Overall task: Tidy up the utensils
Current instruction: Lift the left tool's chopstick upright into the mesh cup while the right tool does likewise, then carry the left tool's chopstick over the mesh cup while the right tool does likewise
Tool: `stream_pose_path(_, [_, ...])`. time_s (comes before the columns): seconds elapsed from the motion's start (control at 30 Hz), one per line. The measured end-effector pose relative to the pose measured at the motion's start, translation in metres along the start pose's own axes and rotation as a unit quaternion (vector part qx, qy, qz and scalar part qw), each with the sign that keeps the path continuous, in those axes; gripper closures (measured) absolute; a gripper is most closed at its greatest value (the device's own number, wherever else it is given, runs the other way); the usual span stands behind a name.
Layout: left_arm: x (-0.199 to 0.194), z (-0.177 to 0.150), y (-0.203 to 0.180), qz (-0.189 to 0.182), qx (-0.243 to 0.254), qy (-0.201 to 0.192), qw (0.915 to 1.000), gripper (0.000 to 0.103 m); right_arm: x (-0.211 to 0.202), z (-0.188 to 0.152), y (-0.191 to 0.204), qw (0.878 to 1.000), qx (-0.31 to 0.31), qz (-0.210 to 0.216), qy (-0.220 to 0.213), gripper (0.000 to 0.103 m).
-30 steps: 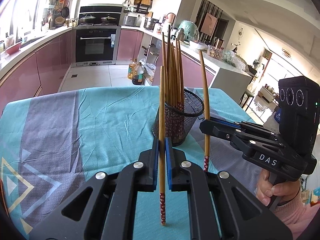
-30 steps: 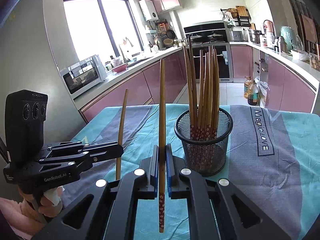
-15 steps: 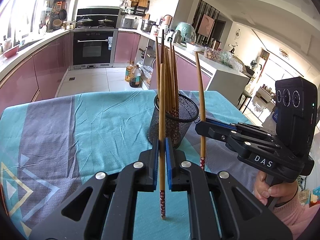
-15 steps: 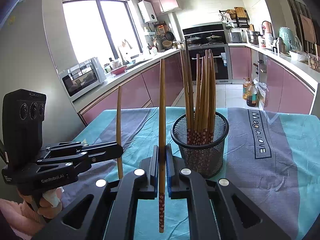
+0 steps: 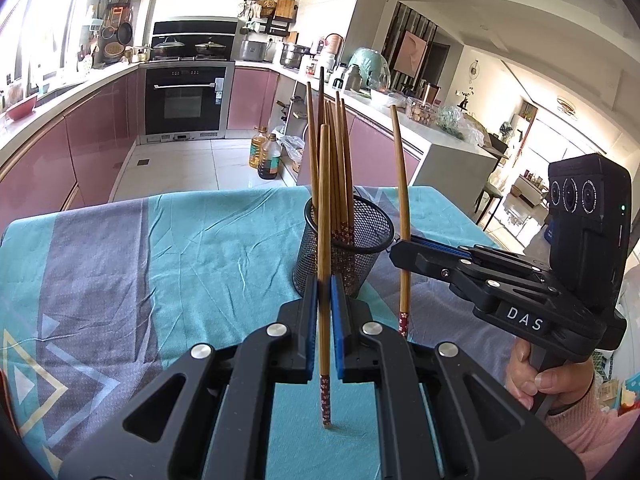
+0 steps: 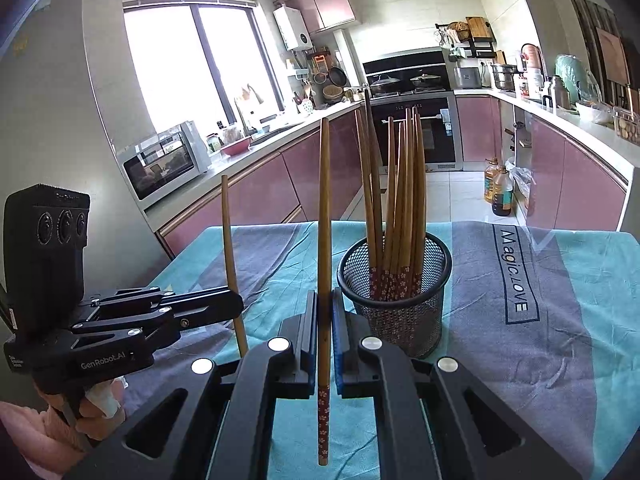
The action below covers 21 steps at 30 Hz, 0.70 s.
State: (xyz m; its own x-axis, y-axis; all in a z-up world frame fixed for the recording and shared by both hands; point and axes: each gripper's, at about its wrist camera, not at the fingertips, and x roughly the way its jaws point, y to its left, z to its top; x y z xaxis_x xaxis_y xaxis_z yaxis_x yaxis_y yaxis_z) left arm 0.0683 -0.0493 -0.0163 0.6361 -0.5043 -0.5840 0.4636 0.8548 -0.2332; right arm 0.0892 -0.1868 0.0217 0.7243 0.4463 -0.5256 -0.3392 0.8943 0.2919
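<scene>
My left gripper (image 5: 324, 312) is shut on a wooden chopstick (image 5: 324, 220) that stands upright, its red patterned end just above the teal tablecloth (image 5: 160, 260). Behind it stands a black mesh holder (image 5: 360, 256) with several chopsticks in it. To the right, my right gripper (image 5: 400, 254) grips a second chopstick (image 5: 399, 168). In the right wrist view, the right gripper (image 6: 324, 320) is shut on its upright chopstick (image 6: 324, 208), and the holder (image 6: 400, 312) stands just to its right. At the left, the left gripper (image 6: 237, 307) holds its chopstick (image 6: 229, 232).
The table is covered by a teal and grey cloth (image 6: 560, 340) printed with lettering. Pink kitchen cabinets, an oven (image 5: 184, 100) and oil bottles (image 5: 266, 156) on the floor lie beyond the far edge. A hand in a pink sleeve (image 5: 576, 420) holds the right gripper's handle.
The left gripper has shifted slightly, so the holder sits a little farther off in its view. Both grippers still hold their chopsticks upright beside the holder.
</scene>
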Motion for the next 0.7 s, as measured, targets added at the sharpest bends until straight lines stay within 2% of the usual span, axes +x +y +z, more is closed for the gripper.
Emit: stream_pose_path(0.7, [-0.006, 0.012, -0.005, -0.007, 0.005, -0.01, 0.9999, 0.096, -0.005, 0.009, -0.005, 1.0, -0.001, 0.003, -0.014, 0.097])
